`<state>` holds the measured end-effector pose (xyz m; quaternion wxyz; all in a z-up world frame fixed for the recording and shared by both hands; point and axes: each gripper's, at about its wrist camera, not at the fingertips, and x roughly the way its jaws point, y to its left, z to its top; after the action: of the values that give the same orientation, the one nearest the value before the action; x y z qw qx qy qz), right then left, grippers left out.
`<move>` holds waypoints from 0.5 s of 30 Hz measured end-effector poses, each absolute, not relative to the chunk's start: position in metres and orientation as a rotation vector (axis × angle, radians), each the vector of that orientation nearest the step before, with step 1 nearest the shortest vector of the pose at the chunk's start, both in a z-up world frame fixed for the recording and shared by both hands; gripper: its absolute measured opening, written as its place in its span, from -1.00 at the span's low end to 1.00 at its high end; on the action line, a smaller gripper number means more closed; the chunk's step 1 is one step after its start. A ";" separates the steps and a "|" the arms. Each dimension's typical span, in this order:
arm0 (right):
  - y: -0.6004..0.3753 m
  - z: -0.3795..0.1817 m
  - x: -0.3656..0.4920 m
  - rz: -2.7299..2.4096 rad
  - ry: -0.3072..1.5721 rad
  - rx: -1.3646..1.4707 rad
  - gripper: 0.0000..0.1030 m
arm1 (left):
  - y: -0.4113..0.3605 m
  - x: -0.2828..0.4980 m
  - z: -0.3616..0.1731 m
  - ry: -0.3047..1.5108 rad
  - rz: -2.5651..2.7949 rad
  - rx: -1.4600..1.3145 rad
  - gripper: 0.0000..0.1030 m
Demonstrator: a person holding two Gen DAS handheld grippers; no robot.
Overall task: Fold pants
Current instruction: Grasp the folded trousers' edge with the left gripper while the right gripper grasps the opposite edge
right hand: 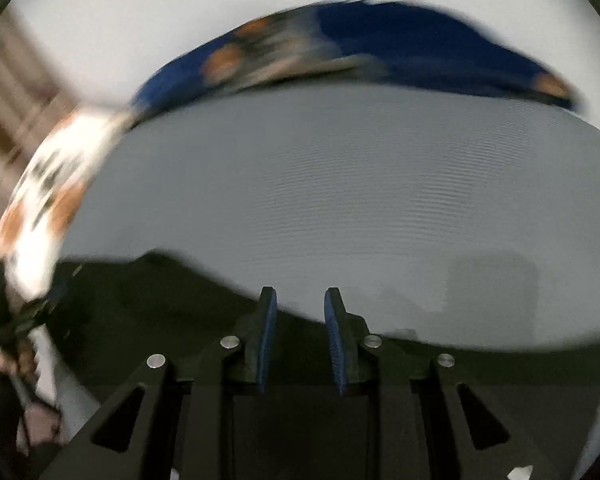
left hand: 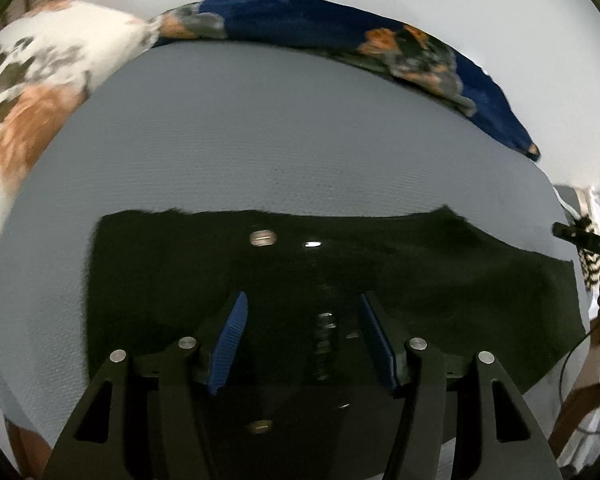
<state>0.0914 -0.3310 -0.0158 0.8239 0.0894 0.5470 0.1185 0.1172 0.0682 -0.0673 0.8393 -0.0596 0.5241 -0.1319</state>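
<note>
The black pants [left hand: 292, 264] lie flat on a grey sheet [left hand: 260, 140], waistband toward me, with a metal button [left hand: 263, 238] and a zipper [left hand: 324, 340] showing. My left gripper [left hand: 302, 300] is open, its blue pads [left hand: 230, 344] spread over the fly area, holding nothing. In the blurred right wrist view the pants [right hand: 148, 304] fill the lower left. My right gripper [right hand: 300, 300] is partly open and empty, fingertips at the pants' edge where it meets the grey sheet [right hand: 340, 200].
A blue patterned blanket [left hand: 340, 28] lies along the far edge of the sheet and also shows in the right wrist view [right hand: 380, 48]. A white, orange-spotted cloth [left hand: 32, 80] lies at the left. The other gripper and hand [right hand: 16, 344] show at the left edge.
</note>
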 end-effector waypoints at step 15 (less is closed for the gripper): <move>-0.172 -0.076 0.169 0.648 1.360 0.026 -0.75 | 0.086 0.113 -0.086 1.118 -0.322 -0.108 0.13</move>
<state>0.1689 -0.1721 -0.0762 0.7295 0.0120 0.6174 0.2943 0.1134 0.0858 -0.0862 0.8341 -0.0510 0.5277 -0.1522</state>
